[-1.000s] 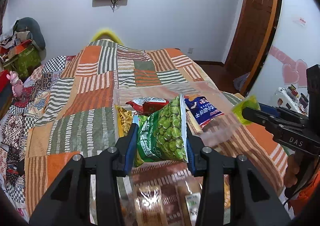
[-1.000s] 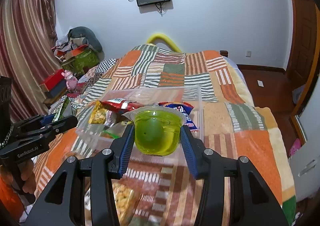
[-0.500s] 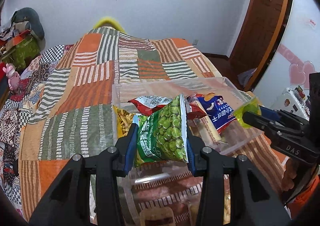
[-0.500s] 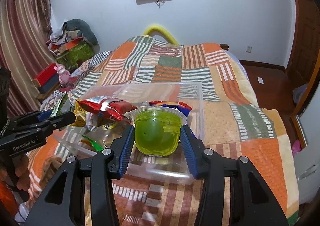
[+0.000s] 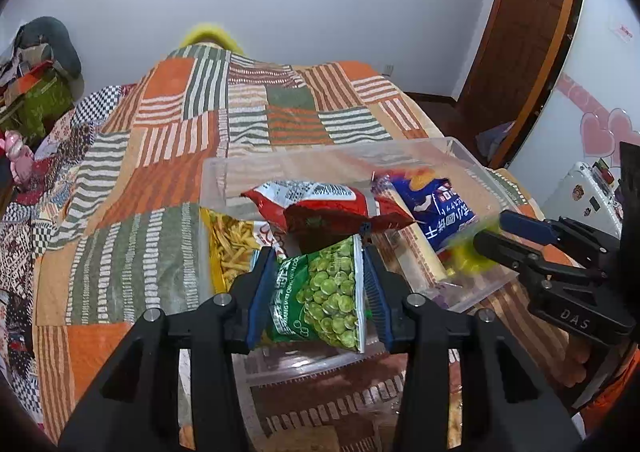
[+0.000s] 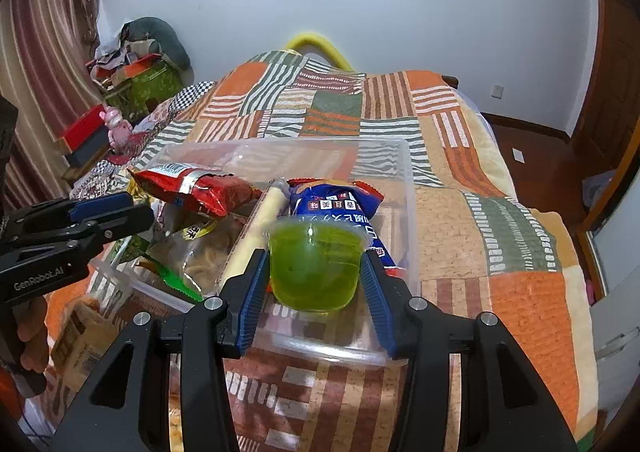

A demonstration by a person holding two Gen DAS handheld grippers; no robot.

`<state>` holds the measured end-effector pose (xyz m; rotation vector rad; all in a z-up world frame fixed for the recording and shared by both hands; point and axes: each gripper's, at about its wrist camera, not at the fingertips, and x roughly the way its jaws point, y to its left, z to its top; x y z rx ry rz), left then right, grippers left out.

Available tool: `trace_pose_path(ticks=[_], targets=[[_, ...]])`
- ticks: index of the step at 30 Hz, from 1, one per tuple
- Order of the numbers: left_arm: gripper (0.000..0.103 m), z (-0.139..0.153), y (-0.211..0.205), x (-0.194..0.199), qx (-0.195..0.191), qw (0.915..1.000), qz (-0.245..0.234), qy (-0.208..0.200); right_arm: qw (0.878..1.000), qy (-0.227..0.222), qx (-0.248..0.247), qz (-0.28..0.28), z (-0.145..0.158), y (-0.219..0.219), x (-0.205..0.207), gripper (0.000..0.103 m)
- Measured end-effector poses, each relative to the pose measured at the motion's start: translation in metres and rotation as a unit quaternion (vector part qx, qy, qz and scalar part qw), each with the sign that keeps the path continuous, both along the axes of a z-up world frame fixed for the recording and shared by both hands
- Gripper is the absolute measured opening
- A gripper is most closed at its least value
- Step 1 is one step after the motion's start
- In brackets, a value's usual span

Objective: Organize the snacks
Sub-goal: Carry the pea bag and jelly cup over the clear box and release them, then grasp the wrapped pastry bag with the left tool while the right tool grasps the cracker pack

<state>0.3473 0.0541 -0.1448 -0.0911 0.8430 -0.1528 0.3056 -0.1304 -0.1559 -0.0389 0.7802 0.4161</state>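
Both jaws clamp snacks: pea bag (image 5: pixel 324 292); jelly cup (image 6: pixel 314 266).

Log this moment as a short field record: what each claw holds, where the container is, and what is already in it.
left claw: shut on green pea packet, over the bin
right claw: shut on green jelly cup, over the bin's near end
container: clear plastic bin on patchwork bedspread
already in bin: red packet, blue packet, pale stick snack, fries packet
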Motion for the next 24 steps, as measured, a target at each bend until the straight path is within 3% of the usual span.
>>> trace_pose_path(ticks=[3,6,21,24], targets=[[0.063,0.002,0.001,-0.002,-0.005,1.0,0.003,-0.004,1.0,-0.009,-0.002,0.003,0.005,0.0,-0.002,0.045],[0.067,0.009,0.001,-0.008,-0.01,0.9998,0.003,-0.015,1.0,-0.017,-0.011,0.001,0.008,0.002,-0.005,0.052],[0.085,0.051,0.013,-0.068,0.008,0.9974,0.016,-0.069,1.0,-0.028,0.01,0.006,0.029,-0.003,-0.033,0.06],[0.087,0.052,0.023,-0.085,0.019,0.9969,0.025,-0.072,0.999,-0.027,0.015,0.008,0.031,-0.002,-0.041,0.066]])
